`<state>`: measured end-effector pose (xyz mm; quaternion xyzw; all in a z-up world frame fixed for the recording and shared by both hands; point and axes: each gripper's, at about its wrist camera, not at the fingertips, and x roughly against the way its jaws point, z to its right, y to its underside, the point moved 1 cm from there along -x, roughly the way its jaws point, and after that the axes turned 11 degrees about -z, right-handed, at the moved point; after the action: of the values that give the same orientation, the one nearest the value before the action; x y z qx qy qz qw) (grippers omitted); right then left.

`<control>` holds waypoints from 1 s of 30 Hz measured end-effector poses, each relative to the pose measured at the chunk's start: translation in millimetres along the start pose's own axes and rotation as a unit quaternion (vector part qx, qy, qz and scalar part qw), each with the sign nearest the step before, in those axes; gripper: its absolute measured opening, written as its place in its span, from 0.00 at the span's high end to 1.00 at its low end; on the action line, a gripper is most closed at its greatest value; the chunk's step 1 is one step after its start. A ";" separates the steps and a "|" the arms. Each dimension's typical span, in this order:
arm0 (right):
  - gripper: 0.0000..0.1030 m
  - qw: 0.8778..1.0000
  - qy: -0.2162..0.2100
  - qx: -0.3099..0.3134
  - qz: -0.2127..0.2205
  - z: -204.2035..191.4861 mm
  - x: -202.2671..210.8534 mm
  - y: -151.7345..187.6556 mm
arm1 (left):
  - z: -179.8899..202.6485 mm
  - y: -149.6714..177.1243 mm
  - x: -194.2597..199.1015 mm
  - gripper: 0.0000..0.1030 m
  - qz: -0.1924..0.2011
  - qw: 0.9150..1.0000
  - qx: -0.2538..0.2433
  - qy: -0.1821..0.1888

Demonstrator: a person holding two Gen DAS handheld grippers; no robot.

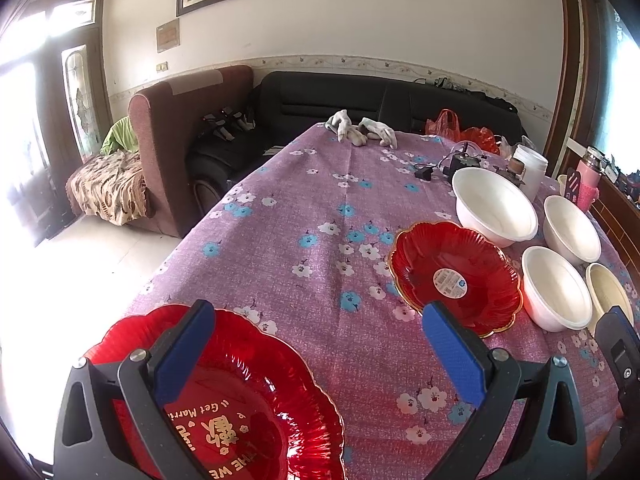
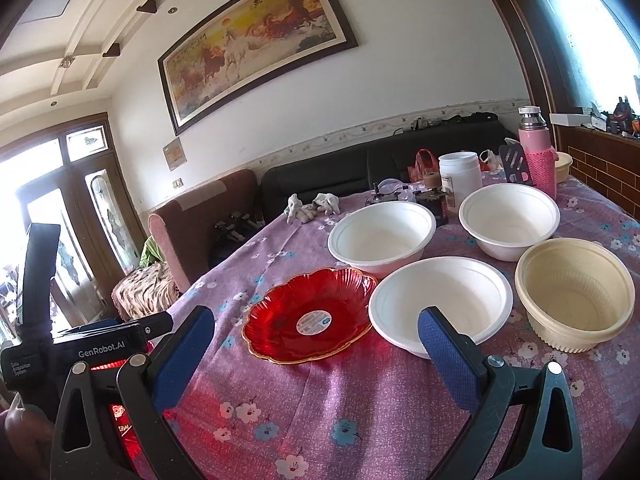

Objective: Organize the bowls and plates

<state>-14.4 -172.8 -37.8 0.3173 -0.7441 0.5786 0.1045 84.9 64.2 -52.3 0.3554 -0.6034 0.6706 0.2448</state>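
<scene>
Both views were taken low over the surface (image 1: 320, 240), faced toward the sofa (image 2: 340, 176), the far red plate (image 1: 456, 276) shared.

Tablecloth (image 2: 360, 400): purple, printed with white and blue blossoms. Near plate (image 1: 248, 420): translucent red, gold rim, gold lettering. Far plate (image 2: 308, 316): translucent red, gold rim, round white-and-blue sticker at centre. Three bowls (image 2: 380, 236) (image 2: 508, 216) (image 2: 440, 296): plain white. Fourth bowl (image 2: 576, 292): cream. Gripper pads (image 2: 444, 348): blue on black frames. Flask (image 2: 536, 140): pink.

The lettered red plate (image 1: 240, 412) is cut off below and partly hidden behind the left gripper (image 1: 320, 360).
</scene>
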 end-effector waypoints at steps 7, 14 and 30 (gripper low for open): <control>0.00 1.000 0.000 0.001 0.000 0.8 0.3 -0.3 | 3.1 0.4 1.8 0.00 0.000 1.000 -0.004 0.002; 0.00 1.000 -0.025 -0.014 0.002 1.1 8.2 -18.6 | 21.1 -16.5 -2.9 0.00 -0.016 1.000 -0.004 0.012; 0.00 0.900 -0.306 -0.252 -0.181 40.8 -90.3 -92.3 | 17.7 -64.7 -76.5 0.00 -0.135 0.978 0.159 0.011</control>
<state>119.2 -190.8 -24.3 0.5710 -0.7899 0.2177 0.0514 185.1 64.2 -69.9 0.4607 -0.4328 0.7224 0.2802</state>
